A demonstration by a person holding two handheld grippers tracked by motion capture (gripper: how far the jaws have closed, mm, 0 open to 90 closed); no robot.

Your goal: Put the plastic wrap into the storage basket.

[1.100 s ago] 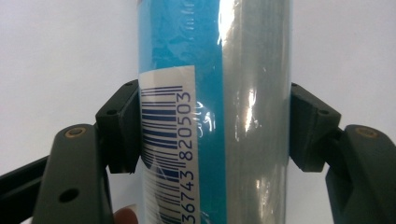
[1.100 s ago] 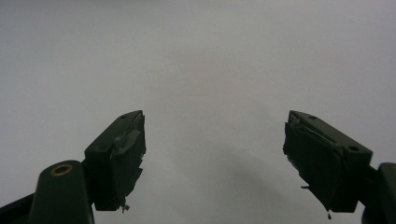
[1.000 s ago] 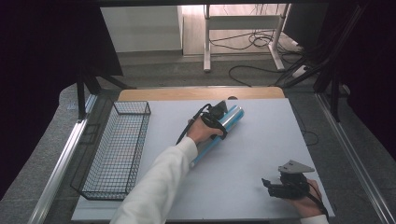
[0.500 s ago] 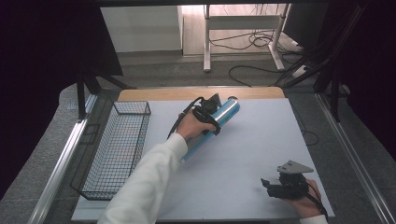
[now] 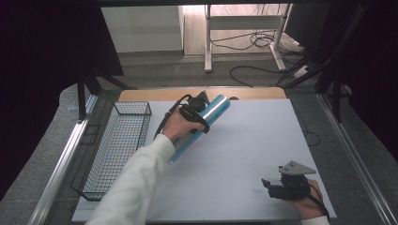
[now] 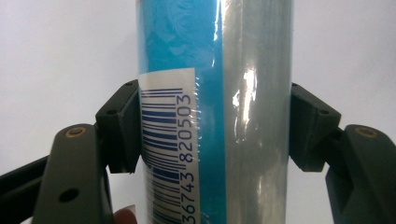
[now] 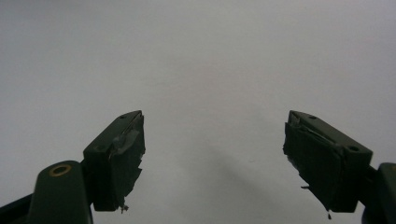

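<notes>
A long blue and silver wrapped roll [image 5: 206, 121] with a barcode label [image 6: 168, 140] is held aslant over the white table top, its far end toward the back. My left gripper [image 5: 195, 112] is shut on the roll [image 6: 219, 112], one jaw pressed to each side. My right gripper [image 5: 274, 186] rests near the table's front right corner. Its jaws stand wide apart with only bare white surface between them [image 7: 212, 135].
A black wire basket [image 5: 117, 147] stands along the left side of the white table [image 5: 253, 140]. A wooden strip [image 5: 155, 94] edges the table's far side. Beyond it are desk legs and cables on the floor [image 5: 253, 42].
My left gripper has carried the roll leftward and toward the table's back edge. The right gripper has stayed put.
</notes>
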